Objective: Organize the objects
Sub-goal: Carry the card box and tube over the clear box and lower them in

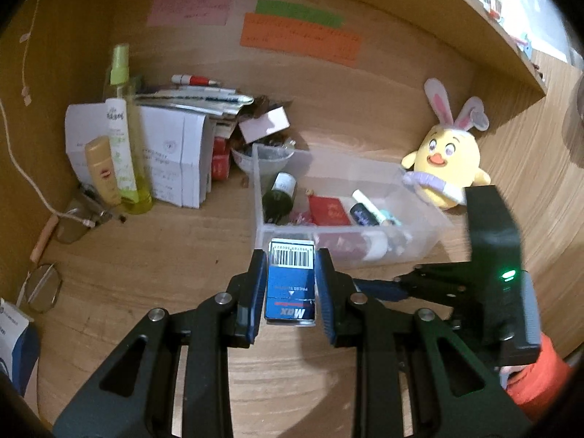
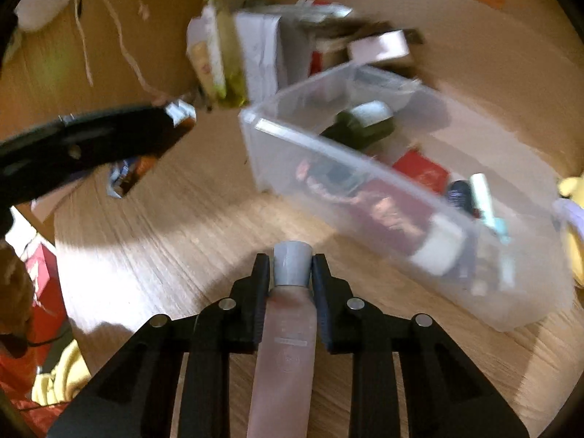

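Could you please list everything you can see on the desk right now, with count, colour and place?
Small box: one, blue with a barcode, held in the left gripper.
Tube: one, pale pink with a grey cap, held in the right gripper.
Bin: one, clear plastic, mid-desk, holding a dark bottle, a red packet and other small items.
Plush chick: one, yellow with bunny ears, right of the bin.
Spray bottle: one, yellow-green, left.
White boxes: a stack, behind the spray bottle.
Sticky notes: three, pink, green, orange, on the back wall.
Glasses: one pair, far left.
Left gripper: shut on the box.
Right gripper: shut on the tube.
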